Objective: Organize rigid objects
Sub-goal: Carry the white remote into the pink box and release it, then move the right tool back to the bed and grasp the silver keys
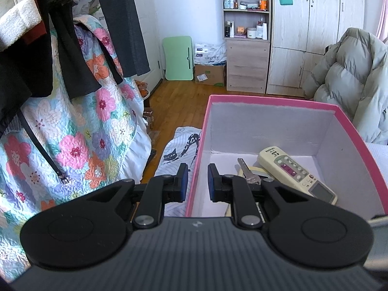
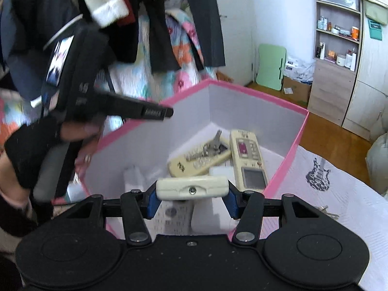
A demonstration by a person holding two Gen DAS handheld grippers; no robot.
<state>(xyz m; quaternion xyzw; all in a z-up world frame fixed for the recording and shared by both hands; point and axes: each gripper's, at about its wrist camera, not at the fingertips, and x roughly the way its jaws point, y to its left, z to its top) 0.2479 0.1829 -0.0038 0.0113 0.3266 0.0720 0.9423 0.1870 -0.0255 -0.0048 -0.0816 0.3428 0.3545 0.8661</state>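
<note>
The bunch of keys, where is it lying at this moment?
In the right wrist view, the bunch of keys lies inside the pink box, on top of a cream remote and just left of the other remote.

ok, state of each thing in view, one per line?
pink box: open, no lid, wall clamped in left gripper
left gripper: shut on the box wall
right gripper: shut on a cream device, over the box
cream device: held crosswise between the fingers
remote with screen: lying flat in box, face up
second remote: in box, under the keys
keys: resting on second remote
</note>
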